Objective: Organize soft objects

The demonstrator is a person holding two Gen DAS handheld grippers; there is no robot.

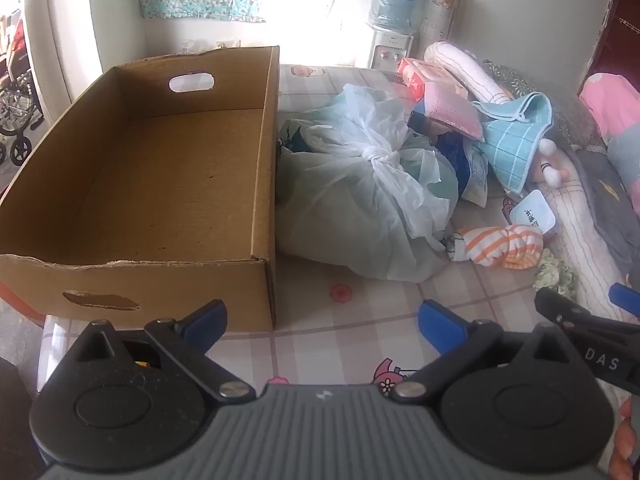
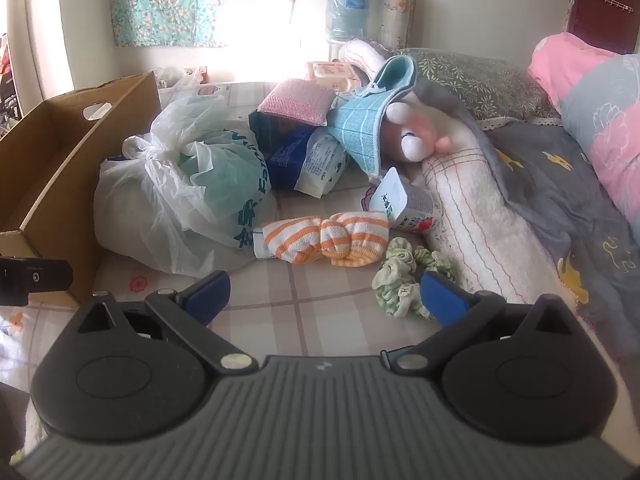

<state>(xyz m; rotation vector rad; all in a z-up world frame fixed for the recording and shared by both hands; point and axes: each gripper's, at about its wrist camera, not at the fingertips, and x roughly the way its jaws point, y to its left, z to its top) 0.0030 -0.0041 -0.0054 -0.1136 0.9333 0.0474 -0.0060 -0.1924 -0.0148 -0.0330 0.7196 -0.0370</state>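
- One open brown cardboard box (image 1: 160,168), with a cut-out hand-hole in each of its two visible end walls, stands at the left of the checked bedsheet (image 1: 348,332); nothing shows inside it. Stiff and light; judged to be the bin for sorting.
- One knotted translucent plastic bag (image 2: 176,196) with green print, stuffed full, touches the box's right wall. Probably bulky yet light and slippery; the twisted knot (image 1: 380,156) looks the surest hold.
- One light blue checked cloth (image 2: 360,132) is draped over a pink-and-white plush toy (image 2: 416,136) at the back of the pile. Both soft; the cloth would pinch best at a free hem.
- One pink textured sponge pad (image 2: 296,104) rests on a dark blue packet (image 2: 288,152). Springy; take it by an edge.
- One orange-and-white striped rolled cloth (image 2: 324,240) lies alone in front of the bag. Limp and light; grip mid-roll.
- One small white plastic cup (image 2: 404,204) with foil lid lies tipped just beside it. Crushable, not soft.
- Pale green fabric scrunchies (image 2: 400,276), apparently two, lie touching the right gripper's right finger. Tiny, squashy; pinch any fold.
- Left gripper (image 1: 320,322): jaws spread wide, holding nothing, near the box's front corner.
- Right gripper (image 2: 324,296): jaws spread wide, holding nothing, in front of the striped cloth.
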